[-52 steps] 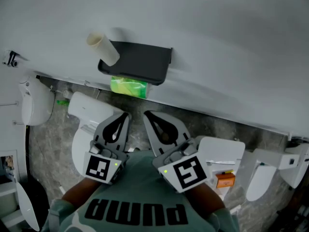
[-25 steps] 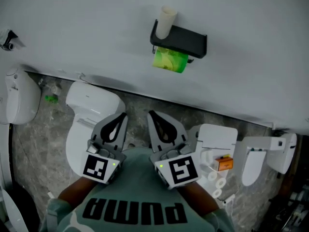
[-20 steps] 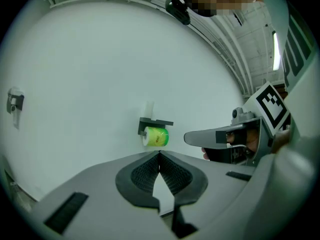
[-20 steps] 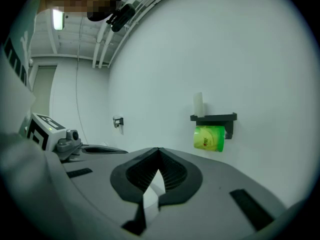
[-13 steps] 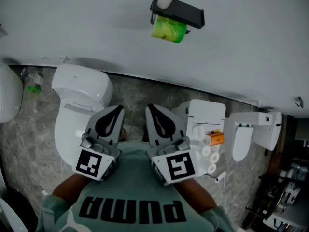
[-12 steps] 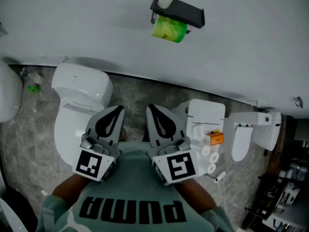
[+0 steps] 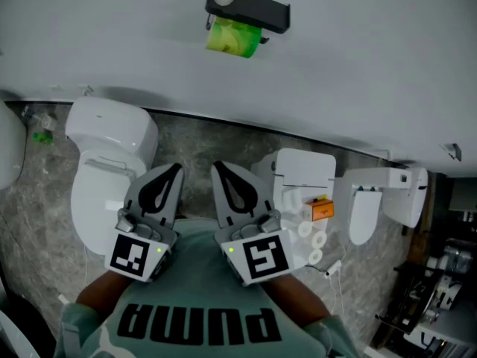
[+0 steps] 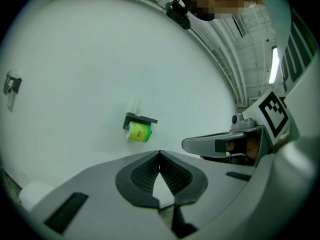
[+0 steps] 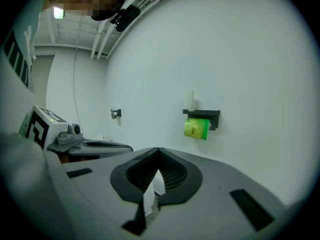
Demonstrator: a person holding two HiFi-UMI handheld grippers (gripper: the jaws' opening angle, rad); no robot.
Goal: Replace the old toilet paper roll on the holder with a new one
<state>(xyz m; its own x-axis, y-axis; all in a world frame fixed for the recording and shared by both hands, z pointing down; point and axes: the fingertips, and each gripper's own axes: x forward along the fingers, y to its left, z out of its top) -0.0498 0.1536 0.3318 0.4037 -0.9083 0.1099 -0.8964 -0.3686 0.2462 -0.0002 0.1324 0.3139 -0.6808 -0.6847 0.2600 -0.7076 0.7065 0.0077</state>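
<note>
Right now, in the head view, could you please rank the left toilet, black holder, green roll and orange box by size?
1. left toilet
2. black holder
3. green roll, only slightly smaller than the holder
4. orange box

Holder (image 7: 253,12) now higher in head view

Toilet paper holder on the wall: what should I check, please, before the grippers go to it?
1. The holder is in sight in all three views: ok.
2. The green roll hangs under the holder: ok.
3. The left gripper is empty: ok, jaws shut on nothing.
4. The right gripper is empty: ok, jaws shut on nothing.
5. Jaws are open wide enough to take the roll: not ok.
6. Grippers are close to the holder: not ok, both are well apart from it.
</note>
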